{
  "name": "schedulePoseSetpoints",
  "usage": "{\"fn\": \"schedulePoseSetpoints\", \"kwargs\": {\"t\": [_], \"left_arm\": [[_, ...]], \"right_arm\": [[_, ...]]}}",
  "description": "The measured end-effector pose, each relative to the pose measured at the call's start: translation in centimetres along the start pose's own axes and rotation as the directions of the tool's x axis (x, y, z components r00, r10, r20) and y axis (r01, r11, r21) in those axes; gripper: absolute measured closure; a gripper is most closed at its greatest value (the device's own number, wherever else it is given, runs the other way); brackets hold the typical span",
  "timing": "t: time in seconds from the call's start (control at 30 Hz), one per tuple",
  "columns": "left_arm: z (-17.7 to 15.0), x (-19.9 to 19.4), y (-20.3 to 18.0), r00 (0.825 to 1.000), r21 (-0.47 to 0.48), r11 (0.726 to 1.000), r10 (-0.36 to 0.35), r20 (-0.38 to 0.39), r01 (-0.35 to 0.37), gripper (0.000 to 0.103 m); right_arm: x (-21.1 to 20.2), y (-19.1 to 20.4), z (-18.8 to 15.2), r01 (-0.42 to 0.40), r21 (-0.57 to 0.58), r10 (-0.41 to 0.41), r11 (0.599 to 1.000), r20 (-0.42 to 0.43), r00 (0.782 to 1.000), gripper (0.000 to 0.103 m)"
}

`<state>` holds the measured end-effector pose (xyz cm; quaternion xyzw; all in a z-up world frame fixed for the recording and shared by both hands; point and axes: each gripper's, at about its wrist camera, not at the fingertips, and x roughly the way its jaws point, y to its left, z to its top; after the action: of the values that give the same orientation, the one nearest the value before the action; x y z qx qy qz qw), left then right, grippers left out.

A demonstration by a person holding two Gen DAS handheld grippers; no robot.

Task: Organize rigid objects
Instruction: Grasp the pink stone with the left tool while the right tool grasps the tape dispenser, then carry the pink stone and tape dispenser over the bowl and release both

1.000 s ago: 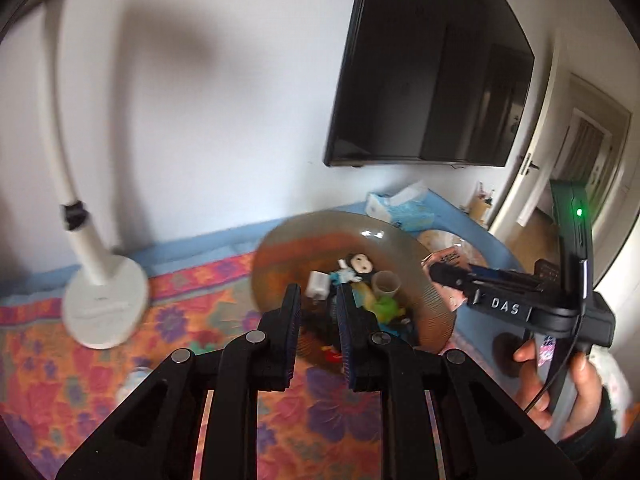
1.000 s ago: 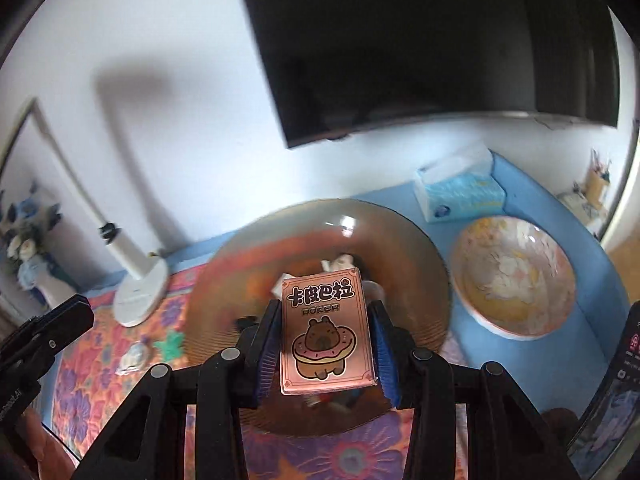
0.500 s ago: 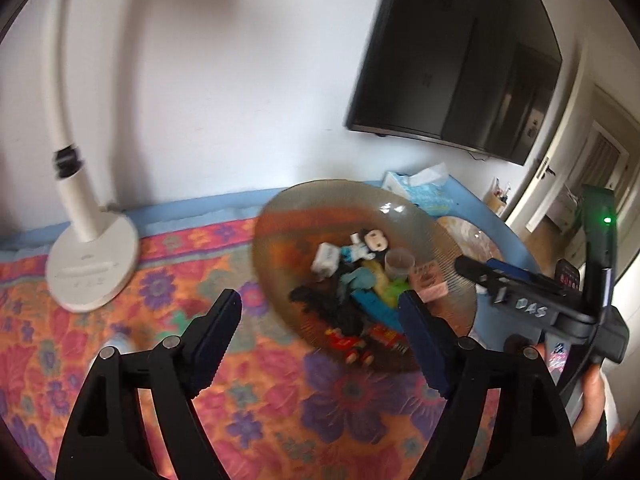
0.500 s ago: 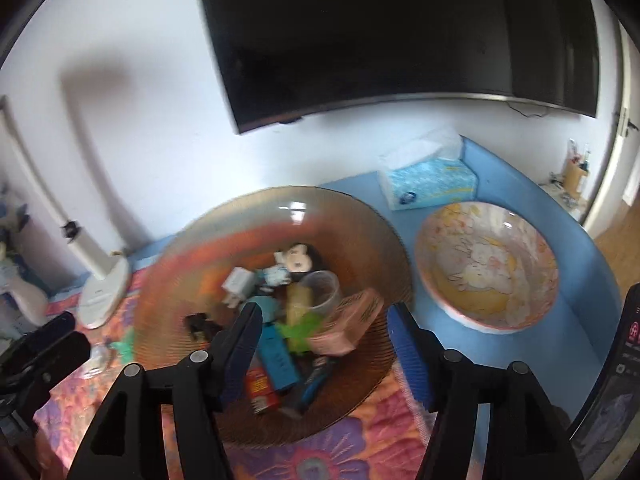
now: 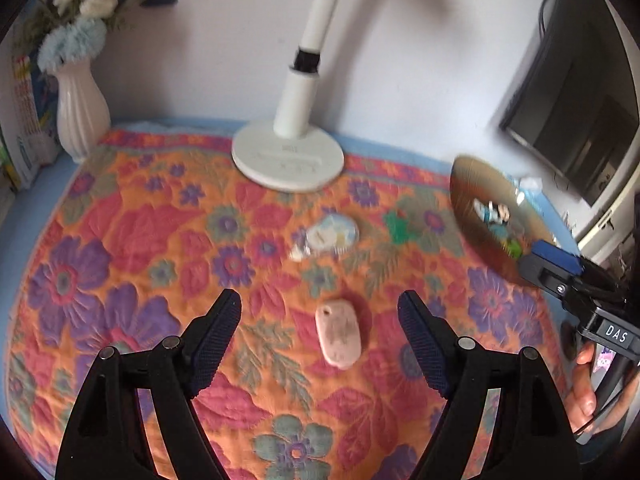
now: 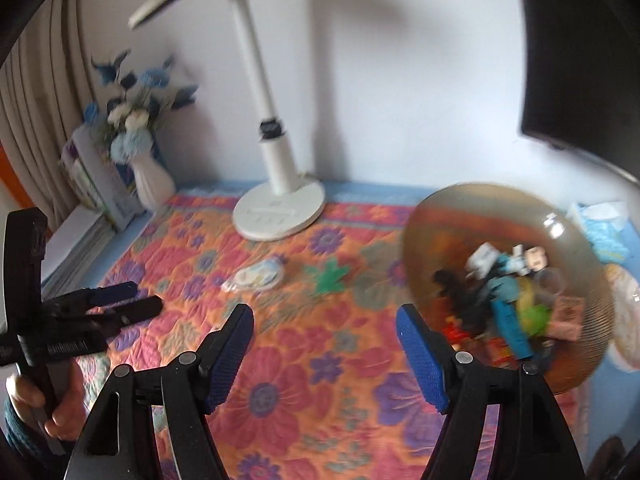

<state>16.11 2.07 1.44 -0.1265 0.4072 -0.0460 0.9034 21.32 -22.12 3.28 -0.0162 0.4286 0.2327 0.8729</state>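
Note:
A pink stone-like oval piece (image 5: pixel 338 338) lies on the flowered mat, between the wide-open fingers of my left gripper (image 5: pixel 320 330), which hangs above it. Farther off lie a pale blue-white packet (image 5: pixel 328 236) (image 6: pixel 256 276) and a green star-shaped piece (image 5: pixel 398 228) (image 6: pixel 330 276). The brown glass plate (image 6: pixel 432 220) (image 5: pixel 468 184) at right holds several small toys and a pink box (image 6: pixel 566 318). My right gripper (image 6: pixel 324 344) is open and empty over the mat, left of the plate. It also shows in the left wrist view (image 5: pixel 560 264).
A white lamp base (image 5: pixel 288 160) (image 6: pixel 278 212) stands at the back of the mat. A white vase with blue flowers (image 5: pixel 80 120) (image 6: pixel 150 182) stands back left beside books. A tissue pack (image 6: pixel 604 228) and a patterned bowl (image 6: pixel 626 304) lie at right. A dark screen (image 5: pixel 580 92) hangs on the wall.
Both grippers have swung left, away from the plate and over the mat. The right gripper had let the pink box fall into the plate and stays open. The left gripper opened wide.

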Motion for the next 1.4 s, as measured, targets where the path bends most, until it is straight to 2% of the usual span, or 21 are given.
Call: {"fn": "schedulePoseSetpoints", "kwargs": {"t": [0.17, 0.27, 0.37, 0.4, 0.47, 0.53, 0.63, 0.73, 0.83, 0.93, 1.0, 1.1, 1.23, 1.4], "left_arm": [[-2.1, 3.6, -1.2, 0.997, 0.022, 0.999, -0.038, -0.067, 0.039, 0.024], [-2.6, 5.1, -2.3, 0.996, 0.067, 0.998, -0.006, -0.087, 0.012, 0.025], [-2.8, 6.1, -2.4, 0.996, 0.075, 0.997, 0.015, -0.089, -0.008, 0.027], [-2.9, 6.3, -2.2, 0.996, 0.065, 0.998, 0.014, -0.092, -0.008, 0.031], [-3.1, 6.2, -2.2, 0.997, 0.079, 0.996, 0.039, -0.064, -0.034, 0.052], [-3.3, 6.1, -2.5, 0.998, 0.102, 0.995, 0.024, -0.064, -0.017, 0.07], [-3.5, 5.7, -2.6, 0.998, 0.114, 0.993, 0.012, -0.057, -0.005, 0.07], [-3.7, 4.9, -1.8, 0.994, 0.128, 0.987, 0.101, -0.035, -0.096, 0.07], [-4.1, 4.0, -0.5, 0.991, 0.12, 0.984, 0.134, -0.018, -0.131, 0.07], [-4.3, 4.0, 0.9, 0.995, 0.076, 0.992, 0.099, -0.027, -0.097, 0.07], [-4.3, 3.8, 1.1, 0.996, 0.068, 0.994, 0.083, -0.023, -0.081, 0.07], [-4.3, 3.9, 0.8, 0.996, 0.09, 0.992, 0.09, -0.021, -0.088, 0.07], [-4.3, 3.9, 0.7, 0.996, 0.099, 0.991, 0.088, -0.016, -0.086, 0.07], [-4.3, 4.1, 0.8, 0.997, 0.094, 0.993, 0.078, -0.021, -0.076, 0.07]], "right_arm": [[4.4, 1.4, -1.0, -0.045, 0.015, 0.046, 0.999, -0.121, 0.992, 0.031], [6.0, 2.1, -0.2, -0.065, 0.005, 0.065, 0.998, -0.145, 0.987, 0.031], [8.7, 3.5, 0.8, -0.156, -0.051, 0.142, 0.986, -0.21, 0.967, 0.031], [9.7, 4.1, 0.8, -0.179, -0.064, 0.16, 0.982, -0.23, 0.96, 0.031], [11.4, 4.8, 0.7, -0.201, -0.083, 0.173, 0.976, -0.261, 0.95, 0.031], [13.4, 5.4, 0.6, -0.191, -0.117, 0.153, 0.975, -0.273, 0.95, 0.031], [15.7, 5.5, 0.8, -0.162, -0.147, 0.116, 0.976, -0.279, 0.953, 0.031], [17.4, 5.6, 1.3, -0.138, -0.179, 0.085, 0.974, -0.28, 0.956, 0.031], [18.8, 6.1, 2.3, -0.127, -0.23, 0.065, 0.965, -0.258, 0.964, 0.028], [20.2, 6.7, 3.2, -0.106, -0.272, 0.039, 0.957, -0.241, 0.97, 0.024], [20.6, 7.2, 3.5, -0.098, -0.277, 0.033, 0.956, -0.232, 0.972, 0.024], [19.9, 7.4, 3.3, -0.095, -0.272, 0.035, 0.958, -0.217, 0.976, 0.039], [17.9, 6.8, 1.6, -0.078, -0.232, 0.024, 0.97, -0.226, 0.974, 0.04], [13.0, 5.2, -2.9, -0.049, -0.19, 0.0, 0.98, -0.249, 0.968, 0.04]]}}
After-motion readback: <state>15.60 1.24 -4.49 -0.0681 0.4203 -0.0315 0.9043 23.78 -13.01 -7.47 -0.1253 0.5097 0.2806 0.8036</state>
